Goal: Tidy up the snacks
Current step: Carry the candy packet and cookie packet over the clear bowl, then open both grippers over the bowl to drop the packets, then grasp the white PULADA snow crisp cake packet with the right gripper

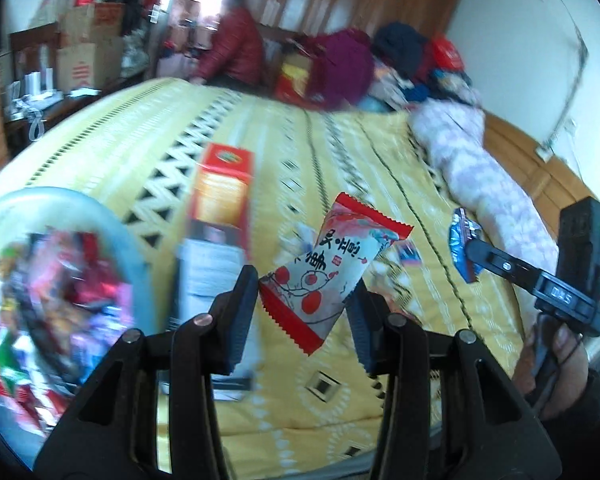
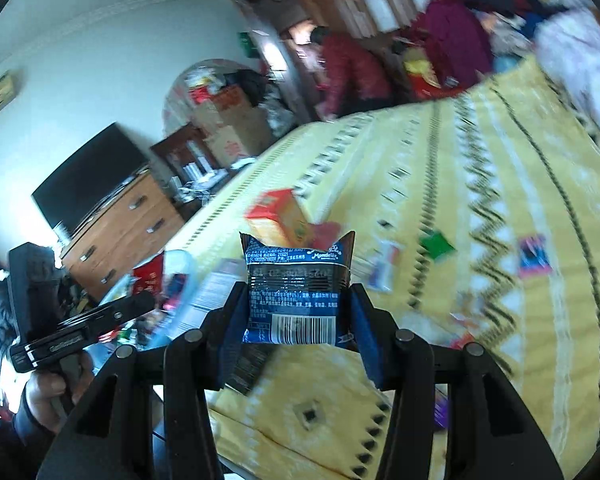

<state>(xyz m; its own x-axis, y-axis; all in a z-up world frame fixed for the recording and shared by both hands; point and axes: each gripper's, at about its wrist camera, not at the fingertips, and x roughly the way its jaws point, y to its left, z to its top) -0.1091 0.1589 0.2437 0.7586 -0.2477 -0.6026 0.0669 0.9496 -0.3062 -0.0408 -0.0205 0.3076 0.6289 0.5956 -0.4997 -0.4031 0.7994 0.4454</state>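
Observation:
My left gripper [image 1: 306,300] is shut on a red-and-white snack packet [image 1: 328,268] and holds it above the yellow patterned bedspread [image 1: 340,152]. A pale bowl [image 1: 100,216] full of mixed snacks sits at the left. My right gripper [image 2: 296,312] is shut on a dark blue Mondelez packet [image 2: 296,284], barcode facing me; it also shows in the left wrist view [image 1: 466,246]. An orange-red box [image 1: 224,196] lies on the bed, also in the right wrist view [image 2: 280,216]. The left gripper's body shows in the right wrist view [image 2: 72,328].
Loose small packets lie on the bedspread: a green one [image 2: 436,245], a purple-blue one [image 2: 534,256] and a white one [image 2: 386,268]. A pink rolled quilt [image 1: 480,168] lies along the right. A person in red [image 1: 236,48] stands beyond the bed. A dresser [image 2: 124,232] stands at the left.

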